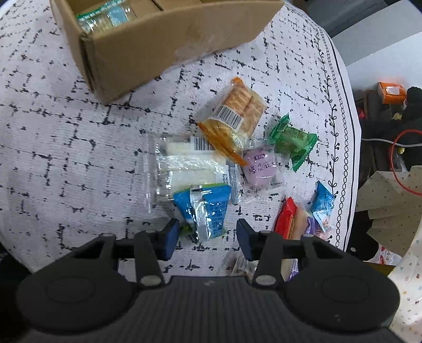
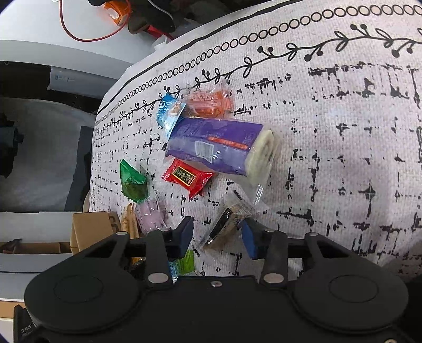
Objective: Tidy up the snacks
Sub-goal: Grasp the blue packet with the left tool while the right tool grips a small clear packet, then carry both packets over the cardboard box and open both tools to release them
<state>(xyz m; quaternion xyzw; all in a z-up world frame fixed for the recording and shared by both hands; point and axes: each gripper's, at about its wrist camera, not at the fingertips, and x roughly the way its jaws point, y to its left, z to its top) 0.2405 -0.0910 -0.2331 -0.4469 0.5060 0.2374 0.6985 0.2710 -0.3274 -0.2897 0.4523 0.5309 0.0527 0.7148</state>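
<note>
Cardboard box (image 1: pixel 147 44) holds few packets while most snacks lie beside it on the worktop (image 1: pixel 66 147); left gripper (image 1: pixel 207 238) and right gripper (image 2: pixel 217 236) straddle packets, jaws unclenched.

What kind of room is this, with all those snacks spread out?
Probably a lived-in home or a workroom set up like one: a table under a patterned tablecloth, wrapped snacks beside a cardboard box, and cables and clutter on the floor beyond the table.

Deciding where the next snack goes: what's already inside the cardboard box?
In the left wrist view the cardboard box holds at least one clear packet with green edging at its near end. The rest of the inside is cut off or hidden by its walls.
</note>
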